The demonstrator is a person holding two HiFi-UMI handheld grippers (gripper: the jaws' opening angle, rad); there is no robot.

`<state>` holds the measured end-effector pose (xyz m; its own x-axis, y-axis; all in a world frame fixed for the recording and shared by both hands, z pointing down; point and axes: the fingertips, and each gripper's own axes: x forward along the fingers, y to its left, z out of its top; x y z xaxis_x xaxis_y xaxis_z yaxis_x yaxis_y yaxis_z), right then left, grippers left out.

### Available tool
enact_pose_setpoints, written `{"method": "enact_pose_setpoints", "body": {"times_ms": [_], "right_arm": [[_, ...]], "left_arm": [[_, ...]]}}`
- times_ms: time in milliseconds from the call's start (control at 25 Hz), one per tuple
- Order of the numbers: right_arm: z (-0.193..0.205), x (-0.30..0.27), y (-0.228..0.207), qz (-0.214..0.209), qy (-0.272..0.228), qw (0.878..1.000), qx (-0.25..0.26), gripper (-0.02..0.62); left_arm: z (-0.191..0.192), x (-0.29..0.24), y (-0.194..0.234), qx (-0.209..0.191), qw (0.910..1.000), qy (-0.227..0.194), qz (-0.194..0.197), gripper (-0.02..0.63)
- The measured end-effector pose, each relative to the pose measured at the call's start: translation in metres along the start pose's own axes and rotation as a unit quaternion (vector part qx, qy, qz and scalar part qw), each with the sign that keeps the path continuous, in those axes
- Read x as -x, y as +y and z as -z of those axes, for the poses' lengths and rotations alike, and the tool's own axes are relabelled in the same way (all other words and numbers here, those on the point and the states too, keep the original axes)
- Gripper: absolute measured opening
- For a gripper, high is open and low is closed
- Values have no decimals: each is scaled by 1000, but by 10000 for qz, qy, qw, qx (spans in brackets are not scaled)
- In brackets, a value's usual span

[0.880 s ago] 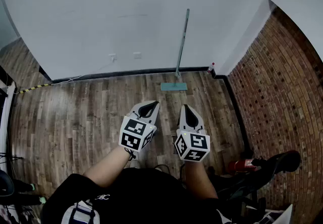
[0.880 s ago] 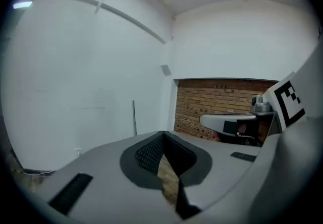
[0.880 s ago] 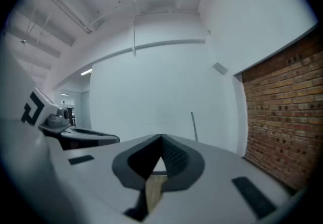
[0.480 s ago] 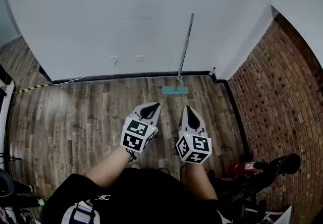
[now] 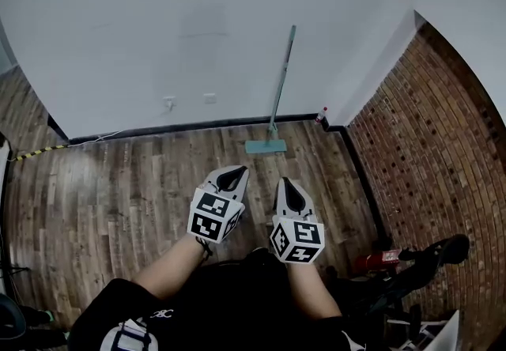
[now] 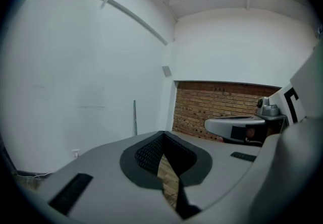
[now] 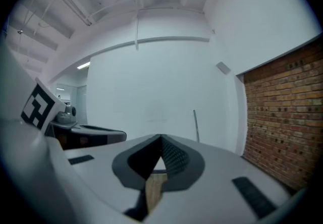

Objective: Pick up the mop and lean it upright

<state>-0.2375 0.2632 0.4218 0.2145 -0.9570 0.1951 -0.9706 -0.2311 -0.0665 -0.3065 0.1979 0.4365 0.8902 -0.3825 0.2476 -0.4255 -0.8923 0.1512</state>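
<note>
The long-handled mop [image 5: 278,88] with a pale teal pole and a flat rectangular teal head stands propped against the white wall [image 5: 158,33]. Its head rests on the brown wooden plank floor [image 5: 118,183] just in front of the black skirting, near the corner where the red brick wall [image 5: 427,144] begins. Judged from how it lies, the leaning looks done.

The left tongs [image 5: 235,171] and right tongs [image 5: 286,183] hover side by side close to the person's body, well apart from the mop. Both are clenched tip to tip with nothing between them; only floor shows through the gap behind the tips in each gripper view.

The main risk is the prop itself. The pole tilts slightly and only its top meets a smooth wall, so the flat head could slide outward on the wood, or the pole could skate sideways. A fall toward the corner could strike the small white bottle with a red cap [image 5: 322,115] there. Any correction attempted with the 2 tongs clenched would push the pole rather than catch it.
</note>
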Motion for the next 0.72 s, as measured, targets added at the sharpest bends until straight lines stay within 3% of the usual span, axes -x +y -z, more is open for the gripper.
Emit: {"method": "enact_pose_setpoints", "body": {"times_ms": [360, 560, 720], "right_arm": [[-7, -63, -33, -68, -54, 9999, -125, 13], [-15, -128, -80, -151, -158, 9993, -302, 13], [-44, -176, -132, -266, -253, 9991, -234, 12]], "left_arm": [[-8, -53, 38, 9, 9998, 61, -196, -3], [-17, -123, 58, -75, 9992, 137, -359, -3], [-50, -194, 62, -207, 9990, 117, -384, -3]]}}
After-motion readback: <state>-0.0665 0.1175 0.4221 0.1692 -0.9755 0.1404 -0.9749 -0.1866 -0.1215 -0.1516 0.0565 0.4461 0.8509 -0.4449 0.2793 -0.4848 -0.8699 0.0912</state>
